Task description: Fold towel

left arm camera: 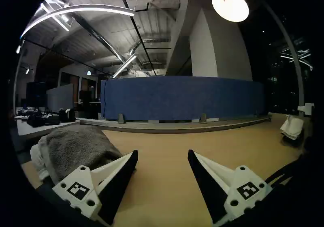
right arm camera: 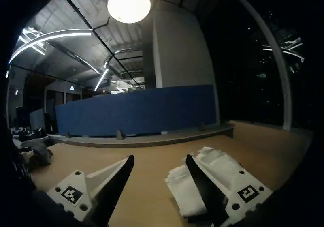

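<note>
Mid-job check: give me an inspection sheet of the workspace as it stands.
Surface: wooden table, light tan.
Job's things: grey towel heaped over a white cloth; white towel by one finger of the right gripper.
Clutter: dark gear on a side table.
Grippers: left gripper open; right gripper open.
Cables: dark strand, unclear.
Surroundings: blue partition, round lamp.

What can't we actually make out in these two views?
- Grey towel, left gripper view: near end hidden behind a finger of the left hand-held gripper.
- White towel, right gripper view: a finger of the right hand-held gripper covers its middle; fold state unclear.
- Desk clutter, left gripper view: too small and dark.
</note>
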